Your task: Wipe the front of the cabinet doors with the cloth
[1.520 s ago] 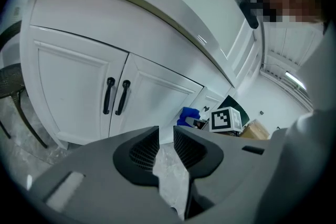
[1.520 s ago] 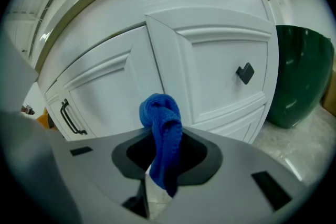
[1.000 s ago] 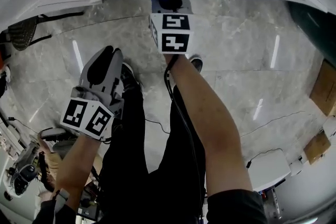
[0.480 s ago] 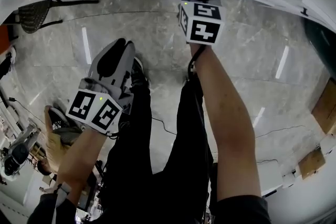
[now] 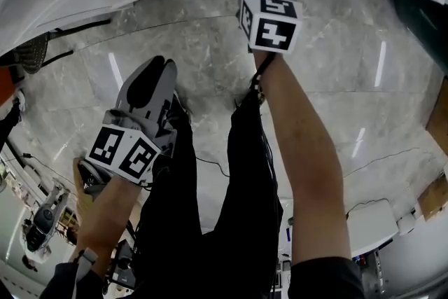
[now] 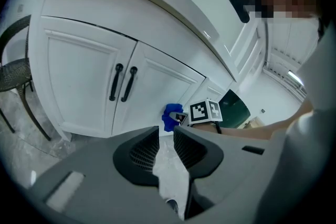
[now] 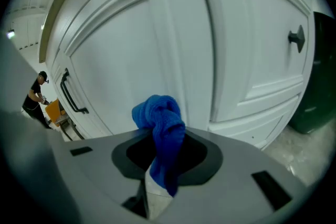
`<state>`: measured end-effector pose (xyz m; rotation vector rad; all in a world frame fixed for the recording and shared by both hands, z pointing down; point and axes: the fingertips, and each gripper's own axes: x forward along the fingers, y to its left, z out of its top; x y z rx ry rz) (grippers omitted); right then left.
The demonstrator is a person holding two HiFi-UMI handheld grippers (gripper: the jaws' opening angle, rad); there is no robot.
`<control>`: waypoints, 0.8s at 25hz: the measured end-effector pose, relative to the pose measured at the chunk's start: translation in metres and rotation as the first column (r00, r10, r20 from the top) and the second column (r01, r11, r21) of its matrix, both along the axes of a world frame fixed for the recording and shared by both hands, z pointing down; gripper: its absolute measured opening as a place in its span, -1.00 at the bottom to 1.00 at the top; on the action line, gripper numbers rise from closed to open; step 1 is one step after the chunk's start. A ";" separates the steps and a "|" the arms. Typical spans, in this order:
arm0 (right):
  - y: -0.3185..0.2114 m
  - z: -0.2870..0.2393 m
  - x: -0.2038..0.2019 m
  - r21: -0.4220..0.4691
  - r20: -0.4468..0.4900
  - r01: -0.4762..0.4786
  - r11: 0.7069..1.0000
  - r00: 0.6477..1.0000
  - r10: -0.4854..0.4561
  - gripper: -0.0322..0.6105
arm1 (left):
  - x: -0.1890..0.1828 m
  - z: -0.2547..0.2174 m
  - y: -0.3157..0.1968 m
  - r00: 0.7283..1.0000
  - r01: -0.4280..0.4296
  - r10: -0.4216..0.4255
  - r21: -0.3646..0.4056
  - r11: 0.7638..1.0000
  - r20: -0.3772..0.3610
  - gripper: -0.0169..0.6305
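My right tool (image 7: 163, 162) was clamped on the blue cloth (image 7: 160, 131), a bunched, ribbed wad at lower centre of the right gripper view. Its long axis ran along the jaws, with the knotted end pointing at the white cabinet door (image 7: 121, 60). My left tool (image 6: 167, 144) hung empty, jaws slightly apart. Only the left gripper view showed the cloth from the side, low on the doors, to the right of two black handles (image 6: 122, 83).

It was probably a kitchen: white panelled cabinet doors (image 6: 89, 86) with black handles (image 6: 122, 83) above a grey marble floor (image 5: 210, 66).
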<state>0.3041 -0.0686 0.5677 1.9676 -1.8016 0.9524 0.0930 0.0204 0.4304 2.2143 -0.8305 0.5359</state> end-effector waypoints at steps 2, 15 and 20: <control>0.006 0.000 0.015 -0.001 0.002 -0.013 1.000 1.000 0.013 -0.62 | 0.013 -0.002 0.003 1.000 -0.014 0.014 0.002 1.000 0.000 -0.68; 0.042 -0.003 0.028 -0.025 -0.007 -0.137 0.990 0.991 0.137 -0.62 | 0.006 -0.010 0.017 0.999 -0.029 0.028 -0.011 1.000 -0.038 -0.68; 0.023 0.007 -0.079 -0.029 0.053 0.004 1.000 0.999 -0.002 -0.62 | -0.042 -0.007 0.014 1.000 -0.022 0.022 -0.006 1.000 -0.012 -0.68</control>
